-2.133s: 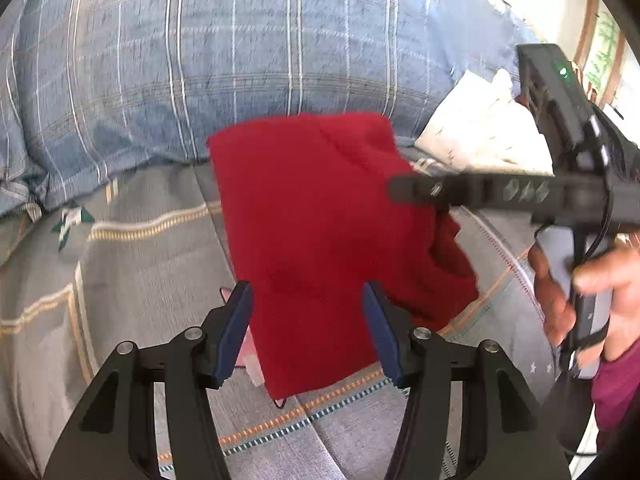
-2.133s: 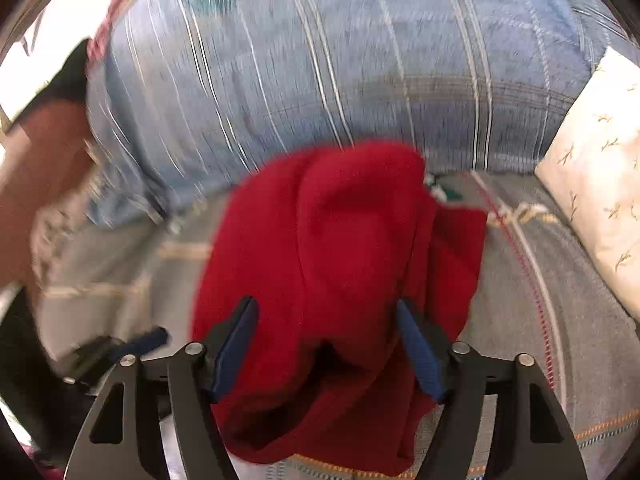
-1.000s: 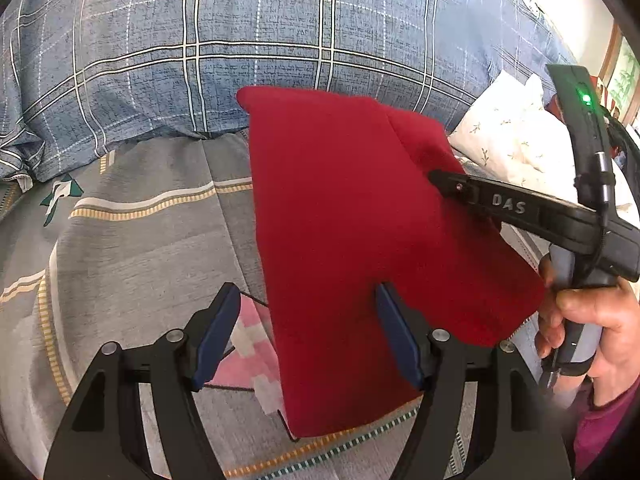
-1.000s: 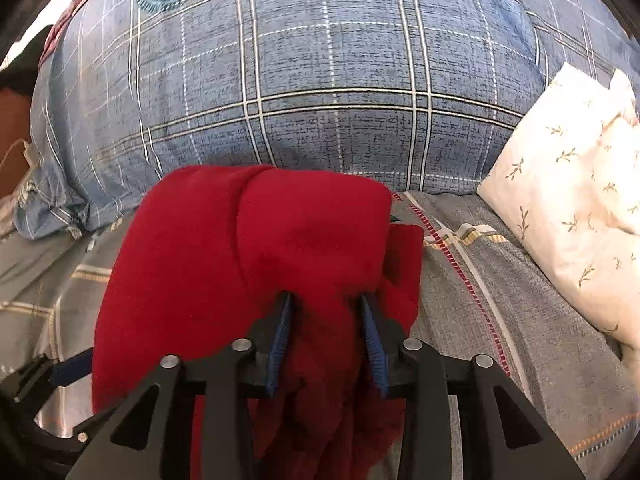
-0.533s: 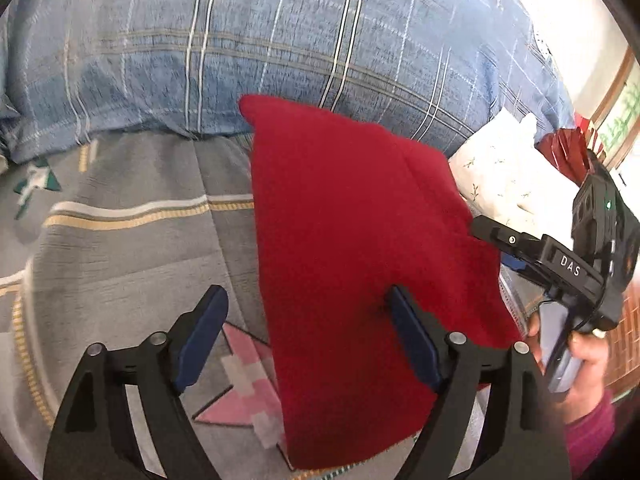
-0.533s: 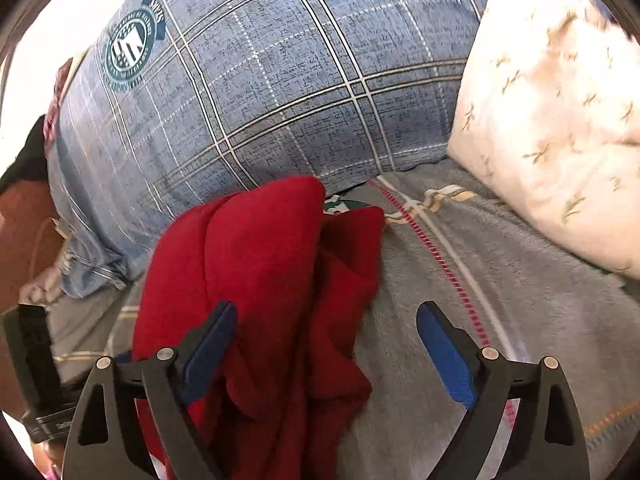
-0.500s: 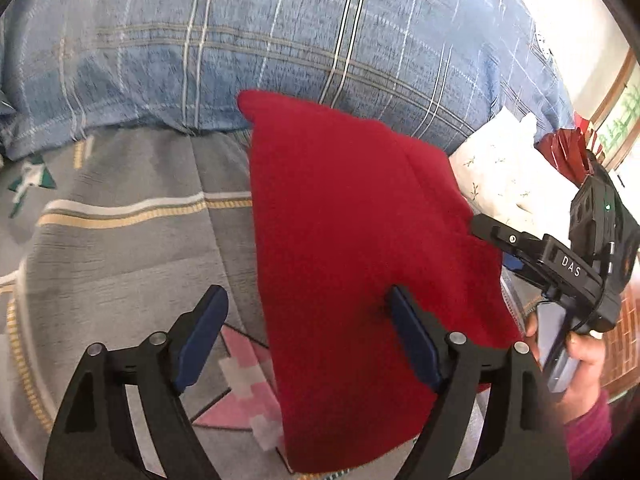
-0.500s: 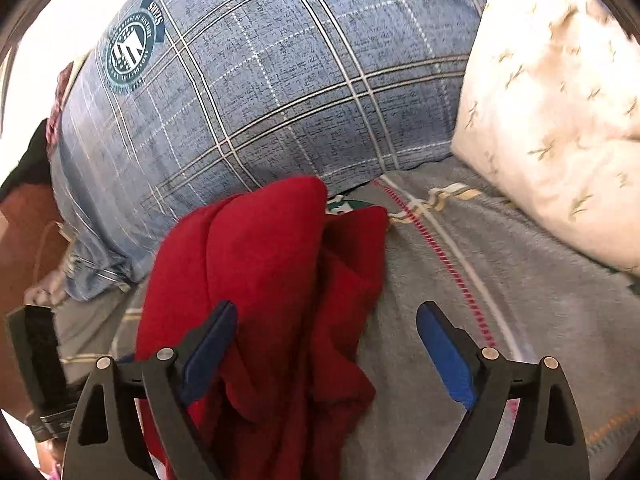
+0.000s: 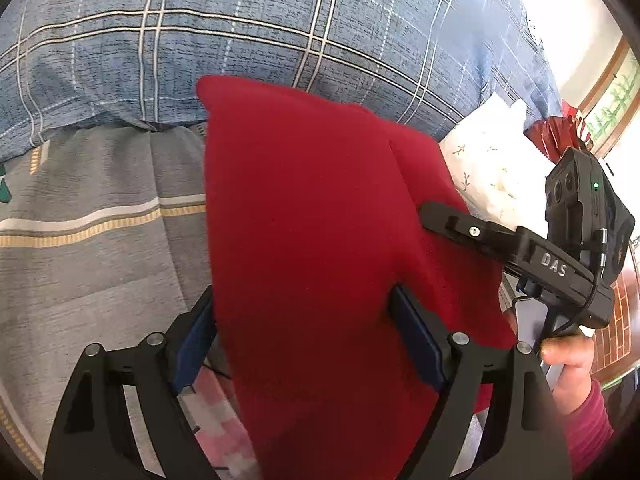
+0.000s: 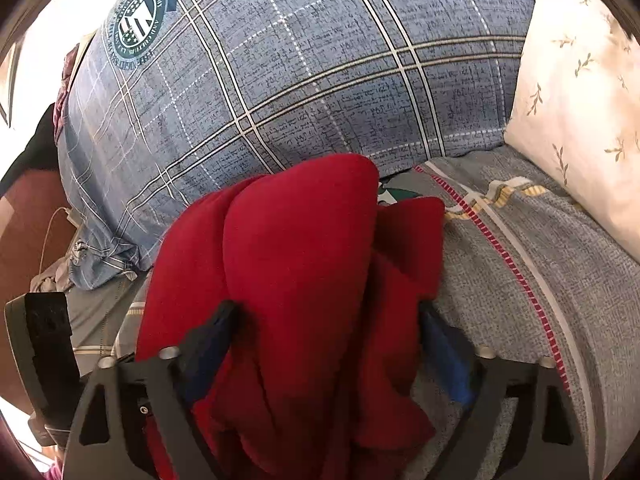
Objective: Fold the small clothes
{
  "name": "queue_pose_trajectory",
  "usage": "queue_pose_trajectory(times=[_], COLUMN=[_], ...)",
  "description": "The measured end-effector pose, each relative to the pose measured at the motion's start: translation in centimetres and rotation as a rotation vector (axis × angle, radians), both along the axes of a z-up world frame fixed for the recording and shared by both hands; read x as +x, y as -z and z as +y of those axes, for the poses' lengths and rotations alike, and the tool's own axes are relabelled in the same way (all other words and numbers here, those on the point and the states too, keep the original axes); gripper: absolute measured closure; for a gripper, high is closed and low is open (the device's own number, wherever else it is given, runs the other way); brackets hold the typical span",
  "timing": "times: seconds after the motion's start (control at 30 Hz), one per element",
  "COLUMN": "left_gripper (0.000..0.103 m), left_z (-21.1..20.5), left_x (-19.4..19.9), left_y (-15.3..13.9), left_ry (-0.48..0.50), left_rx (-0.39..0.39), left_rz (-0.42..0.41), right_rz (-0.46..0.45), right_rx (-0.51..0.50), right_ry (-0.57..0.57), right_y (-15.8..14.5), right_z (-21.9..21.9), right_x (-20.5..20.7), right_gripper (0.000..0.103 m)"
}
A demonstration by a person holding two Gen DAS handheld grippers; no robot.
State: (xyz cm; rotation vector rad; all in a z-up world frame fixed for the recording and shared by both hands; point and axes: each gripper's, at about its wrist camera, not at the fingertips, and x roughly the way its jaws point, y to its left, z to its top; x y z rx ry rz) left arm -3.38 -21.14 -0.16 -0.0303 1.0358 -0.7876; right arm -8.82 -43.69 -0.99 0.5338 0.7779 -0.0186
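Red knitted cloth, thick and soft, lies folded on the grey patterned bed cover, its far end up against the big blue plaid pillow that runs along the back edge of the bed. In the left wrist view it spreads as a smooth, flat panel with one fold line down its right part. From the right wrist the same garment looks bunched, with rounded rolls and a deep crease between two layers.

Left gripper has its jaws spread wide, one blue-padded finger at the cloth's left edge and the other pressed into the fabric on the right; the cloth passes between them, not pinched. Right gripper is likewise wide apart, its two fingers straddling the bunched layers, both tips partly buried in red folds. From the left wrist the right gripper's black body lies over the cloth's right edge, held by a hand in a pink sleeve.

A white pillow with small leaf sprigs sits at the right side of the bed, beside the plaid one.
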Motion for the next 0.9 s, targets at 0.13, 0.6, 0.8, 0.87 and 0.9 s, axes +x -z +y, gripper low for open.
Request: queue_pose_trajectory(times=[0.13, 0.6, 0.8, 0.87, 0.9], left_gripper=[0.032, 0.066, 0.049, 0.041, 0.037], left_z=[-0.1, 5.1, 6.5, 7.0, 7.2], left_x=[-0.6, -5.3, -4.2, -3.7, -3.6], left_y=[-0.4, -7.6, -6.1, -5.3, -4.9], left_ry=[-0.003, -0.007, -0.058, -0.089, -0.105], left_rx=[0.003, -0.003, 0.009, -0.011, -0.018], left_rz=[-0.028, -0.162, -0.094, -0.071, -0.060], right_rz=[-0.020, -0.154, -0.091, -0.038, -0.018], right_rx=[-0.093, -0.173, -0.022, 0.003, 0.010], right_ry=[0.002, -0.060, 0.061, 0.035, 0.033], right_y=[-1.5, -9.5, -7.6, -5.9, -5.1], right_z=[1.3, 8.5, 3.3, 2.0, 1.6], right_x=[-0.5, -4.4, -4.7, -4.1, -3.9], right_gripper=[0.054, 0.083, 0.024, 0.020, 0.019])
